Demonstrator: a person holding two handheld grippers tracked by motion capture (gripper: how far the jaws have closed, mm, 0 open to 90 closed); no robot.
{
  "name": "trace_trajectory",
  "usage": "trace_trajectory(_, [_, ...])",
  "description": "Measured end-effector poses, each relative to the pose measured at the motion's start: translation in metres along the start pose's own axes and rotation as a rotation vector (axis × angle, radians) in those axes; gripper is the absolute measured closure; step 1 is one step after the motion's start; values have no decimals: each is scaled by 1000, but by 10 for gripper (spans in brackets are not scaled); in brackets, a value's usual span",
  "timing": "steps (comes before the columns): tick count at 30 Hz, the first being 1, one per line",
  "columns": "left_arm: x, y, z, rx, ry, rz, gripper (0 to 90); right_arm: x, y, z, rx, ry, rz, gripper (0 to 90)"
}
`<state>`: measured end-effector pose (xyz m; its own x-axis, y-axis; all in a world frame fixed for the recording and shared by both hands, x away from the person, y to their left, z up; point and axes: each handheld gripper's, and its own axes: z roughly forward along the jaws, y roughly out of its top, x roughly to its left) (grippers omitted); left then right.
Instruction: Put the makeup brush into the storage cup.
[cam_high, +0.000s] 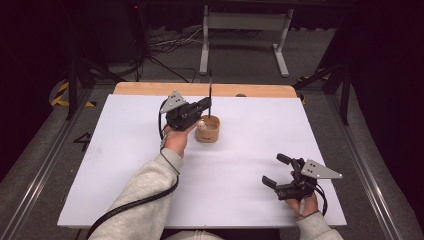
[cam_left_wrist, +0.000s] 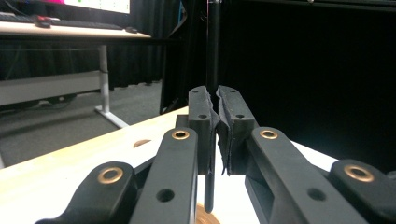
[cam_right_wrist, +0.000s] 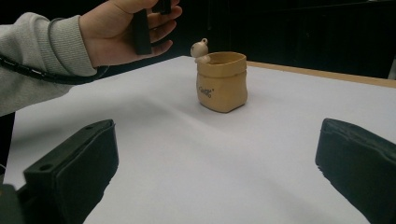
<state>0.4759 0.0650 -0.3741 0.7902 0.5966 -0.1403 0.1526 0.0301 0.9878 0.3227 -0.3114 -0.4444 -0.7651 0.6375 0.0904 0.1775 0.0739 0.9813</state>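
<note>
Progress looks well along: the left tongs (cam_high: 206, 104) are clamped on a thin black pen (cam_high: 210, 92), held upright over the small tan cup (cam_high: 208, 129) that stands near the middle of the white counter (cam_high: 125, 150), toward its far side. In the high view the pen's lower end appears to sit at or just above the cup's mouth, so by my reading the pick-up is done and what is left is lowering the pen fully in and letting go; whether its tip is already below the rim I cannot tell. The right tongs (cam_high: 276, 171) rest on the near right of the counter, well apart from the cup, jaws spread wide with nothing between them.

The left gripper view gives what the high view cannot: the pads (cam_left_wrist: 205, 126) pressed nearly together with the pen (cam_left_wrist: 209, 186) pinched between them, its rounded lower end hanging just over a sliver of the cup's rim (cam_left_wrist: 205, 217) at the bottom edge. The right gripper view shows the cup (cam_right_wrist: 222, 81) from the side, with dark lettering on its wall and a little bear figure (cam_right_wrist: 201, 50) perched on the rim, plus the left hand (cam_right_wrist: 121, 30) above and to the left of it. The high view alone lays out both tongs and the cup together.
</note>
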Motion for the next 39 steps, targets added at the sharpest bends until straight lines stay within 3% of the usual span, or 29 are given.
trace_trajectory(9, [1,-6,5,1,25,11,846,0,0,0,-3,2,5,0])
trace_trajectory(15, [2,-15,11,29,26,28,845,0,0,-1,-3,3,4,0])
trace_trajectory(26, [7,-29,11,43,47,-12,844,0,0,-1,-3,5,3,0])
trace_trajectory(39, [6,-39,15,71,47,-20,843,0,0,-1,-2,9,4,0])
